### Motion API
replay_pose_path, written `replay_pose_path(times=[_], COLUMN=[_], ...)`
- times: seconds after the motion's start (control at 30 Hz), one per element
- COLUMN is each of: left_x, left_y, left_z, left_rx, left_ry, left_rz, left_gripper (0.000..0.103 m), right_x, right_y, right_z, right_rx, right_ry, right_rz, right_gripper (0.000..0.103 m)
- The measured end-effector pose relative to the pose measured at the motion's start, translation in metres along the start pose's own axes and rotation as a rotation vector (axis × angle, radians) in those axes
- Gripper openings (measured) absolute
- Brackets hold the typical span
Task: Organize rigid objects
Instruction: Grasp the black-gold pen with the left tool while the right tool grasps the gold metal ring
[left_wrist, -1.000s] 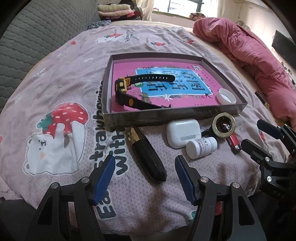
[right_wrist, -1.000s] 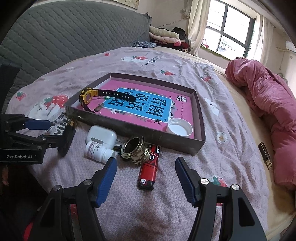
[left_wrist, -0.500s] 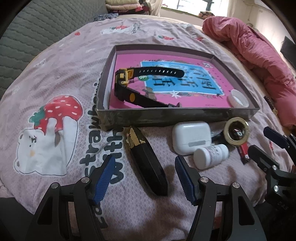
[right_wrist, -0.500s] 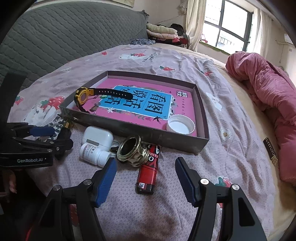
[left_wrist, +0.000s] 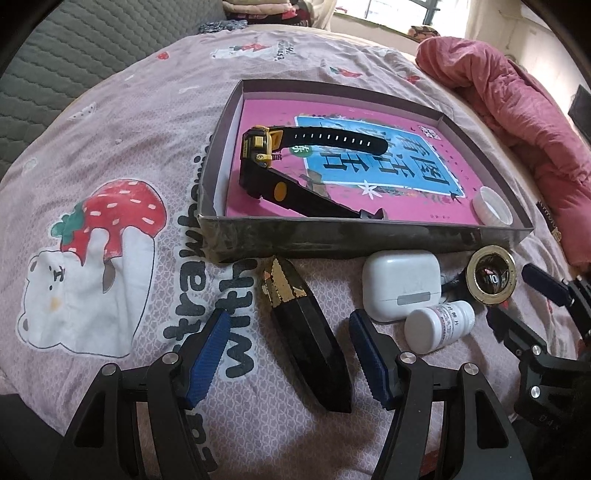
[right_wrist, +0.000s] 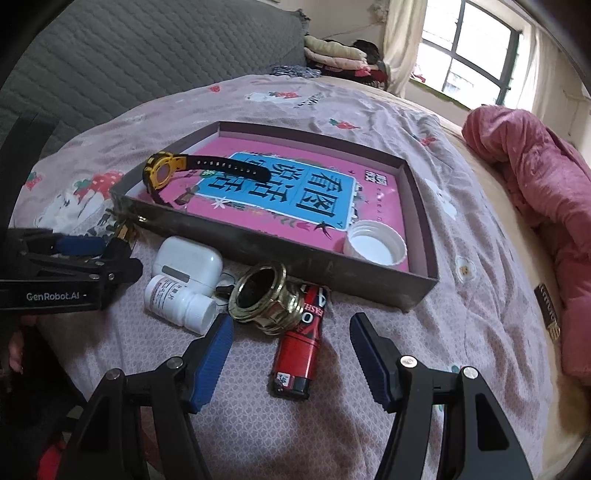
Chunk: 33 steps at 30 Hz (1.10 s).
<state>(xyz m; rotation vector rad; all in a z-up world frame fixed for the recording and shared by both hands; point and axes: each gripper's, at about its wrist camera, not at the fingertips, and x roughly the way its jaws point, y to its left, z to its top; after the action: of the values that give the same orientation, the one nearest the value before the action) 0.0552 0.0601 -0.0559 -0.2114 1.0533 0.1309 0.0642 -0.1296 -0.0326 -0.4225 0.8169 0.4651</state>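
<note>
Both grippers have come lower and closer to the objects than 1 second ago, so the tray and the loose items now fill more of each view; the items themselves lie where they did.

The bed (left_wrist: 122, 122) carries a pink sheet printed with a strawberry, a bear and the readable word "with". A crumpled pink quilt (right_wrist: 546, 192) lies at the right. The shallow cardboard tray (left_wrist: 332, 243) sits mid-bed, its floor pink with a blue panel of large Chinese characters. Inside it are 2 things: a black-and-yellow wristwatch (left_wrist: 266, 155) at the left end and a white bottle cap (right_wrist: 375, 247) in the near right corner.

In front of the tray lie 5 loose items: a black faceted case with a gold end (left_wrist: 306, 339), a white earbud case (left_wrist: 400, 282), a white pill bottle (left_wrist: 439, 325) with small print, a brass ring fitting (right_wrist: 264, 295) and a red lighter (right_wrist: 299, 347).

Only the right wrist view shows the lighter whole and the "GenRobot.AI" lettering on the left gripper's body.

The left gripper (left_wrist: 284, 354) stands open, straddling the black case without touching it. The right gripper (right_wrist: 291, 358) is open astride the lighter, its fingers clear of it.
</note>
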Motion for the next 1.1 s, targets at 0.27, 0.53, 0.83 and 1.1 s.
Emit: replay_pose_path(times=[0.27, 0.53, 0.83, 1.1], left_x=[0.004, 0.005, 0.005, 0.005], left_y=[-0.001, 0.001, 0.002, 0.005], left_z=[0.003, 0.007, 0.009, 0.011], left_rx=[-0.003, -0.017, -0.022, -0.025], left_ry=[-0.003, -0.016, -0.033, -0.046], left_rz=[-0.004, -0.025, -0.028, -0.020], left_gripper=[0.069, 0.069, 0.068, 0.059], right_x=[0.012, 0.021, 0.028, 0.026], right_y=[0.009, 0.012, 0.017, 0.012], right_z=[0.003, 0.009, 0.015, 0.017], right_rx=[-0.080, -0.086, -0.097, -0.061], right_ry=[0.003, 0.003, -0.010, -0.018], right_rz=[-0.034, -0.019, -0.015, 0.039], right_gripper=[0.065, 0.065, 0.065, 0.048])
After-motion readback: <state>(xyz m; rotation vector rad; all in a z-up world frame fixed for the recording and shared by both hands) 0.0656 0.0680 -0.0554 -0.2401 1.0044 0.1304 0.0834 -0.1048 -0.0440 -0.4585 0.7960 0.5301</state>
